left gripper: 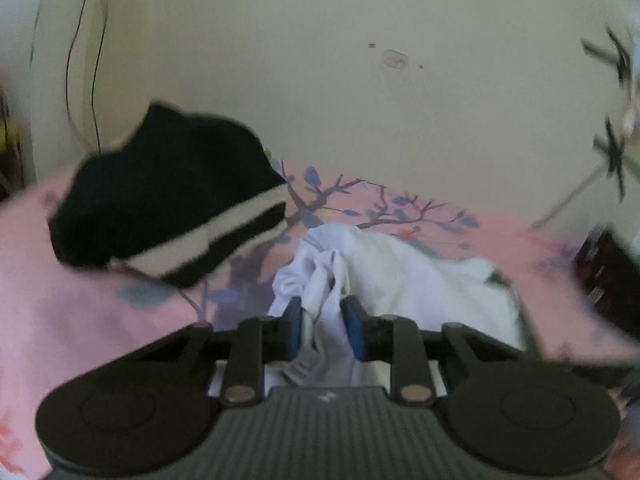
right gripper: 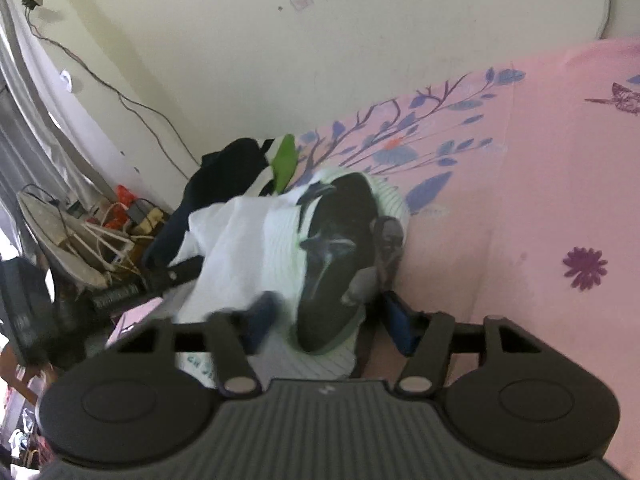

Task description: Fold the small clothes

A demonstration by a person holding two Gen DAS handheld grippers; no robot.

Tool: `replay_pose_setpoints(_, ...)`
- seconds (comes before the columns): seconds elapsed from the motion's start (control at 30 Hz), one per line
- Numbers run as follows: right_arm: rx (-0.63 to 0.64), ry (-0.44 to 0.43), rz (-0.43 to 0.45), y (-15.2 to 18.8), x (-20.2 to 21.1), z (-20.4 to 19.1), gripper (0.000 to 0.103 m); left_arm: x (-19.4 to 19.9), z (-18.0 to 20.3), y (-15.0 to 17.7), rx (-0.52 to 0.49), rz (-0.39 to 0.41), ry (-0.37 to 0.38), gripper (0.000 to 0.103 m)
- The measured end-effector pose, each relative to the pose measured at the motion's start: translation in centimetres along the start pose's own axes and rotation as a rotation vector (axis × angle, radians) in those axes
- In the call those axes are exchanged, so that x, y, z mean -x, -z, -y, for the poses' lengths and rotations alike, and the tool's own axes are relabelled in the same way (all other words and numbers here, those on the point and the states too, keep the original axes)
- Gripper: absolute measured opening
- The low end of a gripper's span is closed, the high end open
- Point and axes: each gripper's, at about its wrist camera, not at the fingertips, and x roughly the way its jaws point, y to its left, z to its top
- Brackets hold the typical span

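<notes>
Fingers (left gripper: 294, 322) of the left gripper (left gripper: 322, 326) are seen pinching a bunched fold of the white garment (left gripper: 400, 276), which runs away from them across the pink bed sheet (left gripper: 80, 312). Only the right wrist view shows the right gripper (right gripper: 332, 320), its fingers spread either side of that garment's dark print (right gripper: 340, 248) without pressing on it; the black striped garment (left gripper: 168, 200) lies to the left.

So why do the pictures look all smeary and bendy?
Left wrist view: the black striped garment is smeared by motion blur and the wall edges bow from the fisheye lens. Right wrist view: one blue finger is blurred; the pink sheet looks washed out.
</notes>
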Motion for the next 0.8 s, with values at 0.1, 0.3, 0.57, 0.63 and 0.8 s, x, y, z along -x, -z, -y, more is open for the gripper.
replay_pose_setpoints(0.1, -0.004, -0.036, 0.035, -0.1, 1.4, 0.3, 0.017, 1.1, -2.4, -1.3, 0.209, -0.083, 0.291, 0.016)
replay_pose_setpoints(0.3, 0.007, -0.087, 0.166, 0.1, 6.0, 0.9, 0.014, -0.5, -6.6, 0.0, 0.510, -0.177, 0.503, 0.016)
replay_pose_setpoints(0.57, 0.026, 0.010, 0.099, 1.1, 3.7, 1.7, 0.054, -3.7, -9.6, 2.3, 0.626, -0.232, 0.404, 0.023)
replay_pose_setpoints(0.63, 0.028, 0.018, 0.145, 0.8, 4.5, 1.8, 0.057, -2.6, -8.9, 1.7, 0.575, -0.220, 0.361, 0.038)
replay_pose_setpoints(0.8, 0.044, 0.020, 0.256, -1.1, 6.7, 1.9, 0.067, 1.8, -7.2, -0.4, 0.444, -0.081, 0.279, 0.089)
